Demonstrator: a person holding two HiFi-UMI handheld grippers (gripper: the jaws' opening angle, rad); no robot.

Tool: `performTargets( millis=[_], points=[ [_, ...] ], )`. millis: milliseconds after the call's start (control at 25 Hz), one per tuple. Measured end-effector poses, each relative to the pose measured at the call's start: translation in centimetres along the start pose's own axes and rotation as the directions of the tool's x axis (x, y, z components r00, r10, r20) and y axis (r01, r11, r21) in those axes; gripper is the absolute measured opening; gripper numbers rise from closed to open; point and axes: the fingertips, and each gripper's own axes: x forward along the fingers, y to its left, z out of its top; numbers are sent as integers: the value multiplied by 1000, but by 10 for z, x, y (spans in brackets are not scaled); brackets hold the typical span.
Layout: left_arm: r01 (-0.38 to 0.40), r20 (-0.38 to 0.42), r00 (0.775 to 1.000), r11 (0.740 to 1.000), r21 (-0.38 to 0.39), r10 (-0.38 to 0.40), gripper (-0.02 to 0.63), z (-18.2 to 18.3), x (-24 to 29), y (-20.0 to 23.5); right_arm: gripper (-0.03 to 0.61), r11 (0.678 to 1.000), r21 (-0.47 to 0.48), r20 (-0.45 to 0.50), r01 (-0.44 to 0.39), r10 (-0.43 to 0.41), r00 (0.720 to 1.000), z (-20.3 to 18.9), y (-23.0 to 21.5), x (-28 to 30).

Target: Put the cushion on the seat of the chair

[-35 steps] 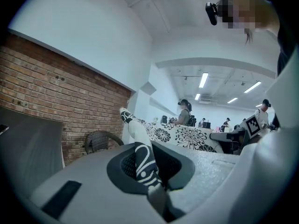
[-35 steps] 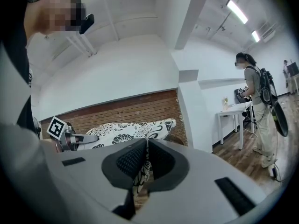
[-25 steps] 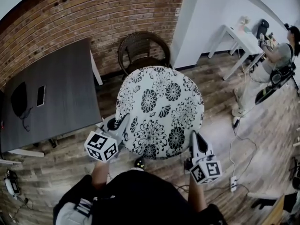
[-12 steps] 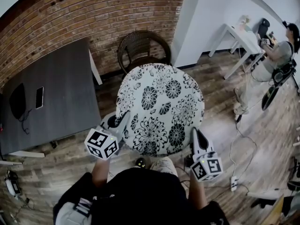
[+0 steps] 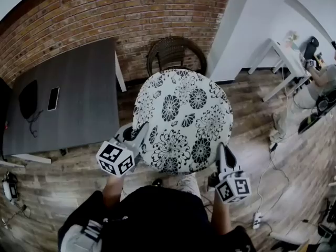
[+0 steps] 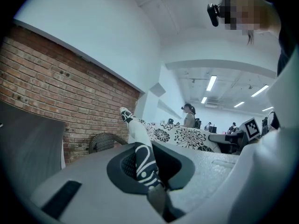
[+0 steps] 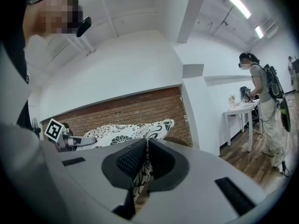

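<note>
Head view: floral cushion (image 5: 181, 121) held up flat between both tongs, left tongs (image 5: 142, 133) on its near-left edge, right tongs (image 5: 221, 150) on its near-right edge. Wicker chair (image 5: 176, 54) just beyond the cushion's far rim, seat mostly hidden. Dark table (image 5: 79, 98) out past the left tongs.

Left gripper view: jaws clamped tight on cushion fabric.

Right gripper view: jaws pinched together on the cushion's edge.

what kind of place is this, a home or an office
Most likely an office or studio, not a home: rows of ceiling strip lights over an open room, a white desk, and a dark work table beside a bare brick wall.
</note>
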Motion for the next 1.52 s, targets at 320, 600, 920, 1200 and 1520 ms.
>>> performTargets(
  millis=[320, 600, 920, 1200, 1520],
  points=[
    [-73, -8, 997, 997, 20, 73, 14, -7, 4, -6, 12, 998, 22, 5, -64, 64, 998, -4, -22, 10],
    [-73, -49, 996, 997, 23, 74, 14, 5, -2, -11, 12, 996, 63, -21, -62, 64, 998, 1, -14, 6],
    [-43, -55, 998, 999, 20, 44, 14, 6, -2, -6, 12, 998, 52, -10, -31, 32, 999, 7, -7, 3],
    [39, -46, 998, 999, -25, -40, 14, 3, 1, 0, 12, 999, 1, -19, 35, -35, 999, 14, 12, -5],
    [77, -25, 997, 996, -36, -78, 14, 1, 6, 16, 12, 997, -41, -7, 68, -69, 998, 18, 29, -2]
  ],
)
